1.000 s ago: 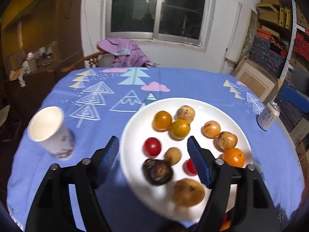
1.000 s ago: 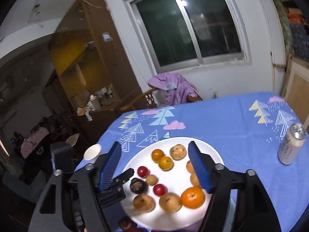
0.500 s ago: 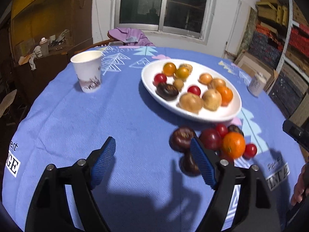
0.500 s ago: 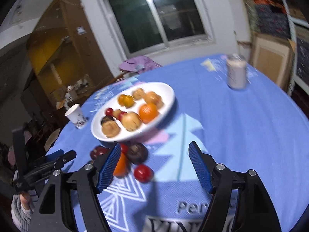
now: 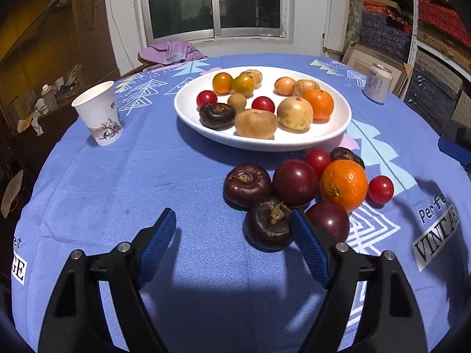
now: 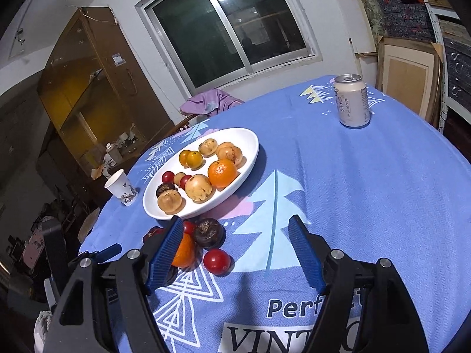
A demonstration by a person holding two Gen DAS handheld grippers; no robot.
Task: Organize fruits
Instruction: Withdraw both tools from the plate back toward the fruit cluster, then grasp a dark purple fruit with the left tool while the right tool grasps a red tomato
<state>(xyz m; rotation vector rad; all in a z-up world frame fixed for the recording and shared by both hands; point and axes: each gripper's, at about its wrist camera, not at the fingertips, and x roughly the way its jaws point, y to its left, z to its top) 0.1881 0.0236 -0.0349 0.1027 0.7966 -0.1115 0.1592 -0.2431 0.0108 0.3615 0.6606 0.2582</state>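
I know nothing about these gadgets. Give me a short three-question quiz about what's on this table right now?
1. True or false: the white oval plate holds exactly one big orange citrus fruit.
2. Which stands nearest the plate's left side: A) white paper cup with flower print, B) silver drink can, C) glass jar?
3. Fill in: the left gripper is ____, with nothing pinched; its right finger sits beside a dark brown wrinkled fruit.

Key: 1 true; 2 A; 3 open.
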